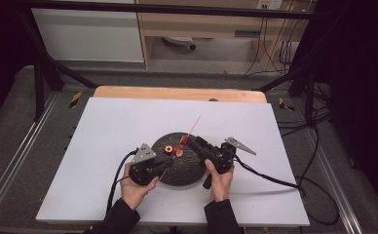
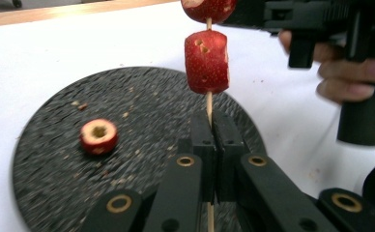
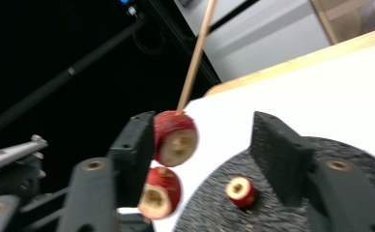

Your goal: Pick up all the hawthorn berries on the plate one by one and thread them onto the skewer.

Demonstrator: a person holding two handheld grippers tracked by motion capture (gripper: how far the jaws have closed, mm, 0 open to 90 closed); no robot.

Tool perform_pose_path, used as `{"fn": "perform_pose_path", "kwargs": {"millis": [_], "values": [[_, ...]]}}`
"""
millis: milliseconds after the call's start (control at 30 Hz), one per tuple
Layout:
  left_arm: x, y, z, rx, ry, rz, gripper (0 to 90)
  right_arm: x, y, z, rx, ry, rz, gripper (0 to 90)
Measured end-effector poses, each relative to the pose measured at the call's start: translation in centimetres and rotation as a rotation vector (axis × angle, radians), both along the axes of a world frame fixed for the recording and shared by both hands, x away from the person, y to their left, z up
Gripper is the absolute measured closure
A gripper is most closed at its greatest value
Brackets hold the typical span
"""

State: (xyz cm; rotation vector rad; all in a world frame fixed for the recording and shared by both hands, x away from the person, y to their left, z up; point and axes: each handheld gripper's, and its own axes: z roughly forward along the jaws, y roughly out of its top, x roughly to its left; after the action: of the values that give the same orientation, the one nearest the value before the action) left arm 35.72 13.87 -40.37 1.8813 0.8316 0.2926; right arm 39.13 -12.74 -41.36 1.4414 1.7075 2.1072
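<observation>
Left gripper (image 2: 209,133): jaws clamped on wooden skewer (image 2: 208,104), held above round black slate plate (image 2: 45,169). Two red fruit pieces threaded on skewer: lower piece (image 2: 206,61), upper piece (image 3: 176,137). Right gripper (image 3: 202,145): jaws parted, upper piece between them, against one jaw. Third fruit piece (image 2: 98,136) lies on plate. Plate rests on white table sheet (image 1: 109,126).

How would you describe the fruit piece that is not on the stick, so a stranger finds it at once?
Look at the round black plate on the white table. One red fruit ring lies flat there alone, pale hollow centre facing up; the other pieces sit on the skewer.
</observation>
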Motion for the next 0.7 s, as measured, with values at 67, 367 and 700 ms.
{"fn": "perform_pose_path", "kwargs": {"millis": [67, 367, 700], "values": [[-0.1, 0.6, 0.0, 0.006, 0.001, 0.004, 88.8, 0.0, -0.3, 0.1, -0.025, 0.019, 0.008, 32.4], [-0.6, 3.5, -0.1, 0.053, 0.012, 0.0, 88.8, 0.3, -1.5, -0.7, -0.231, 0.06, 0.069, 11.1], [-1.6, 7.2, -0.6, 0.101, 0.032, 0.009, 88.7, 0.4, -1.8, -1.5, -0.465, 0.107, 0.167, 4.5]]}}
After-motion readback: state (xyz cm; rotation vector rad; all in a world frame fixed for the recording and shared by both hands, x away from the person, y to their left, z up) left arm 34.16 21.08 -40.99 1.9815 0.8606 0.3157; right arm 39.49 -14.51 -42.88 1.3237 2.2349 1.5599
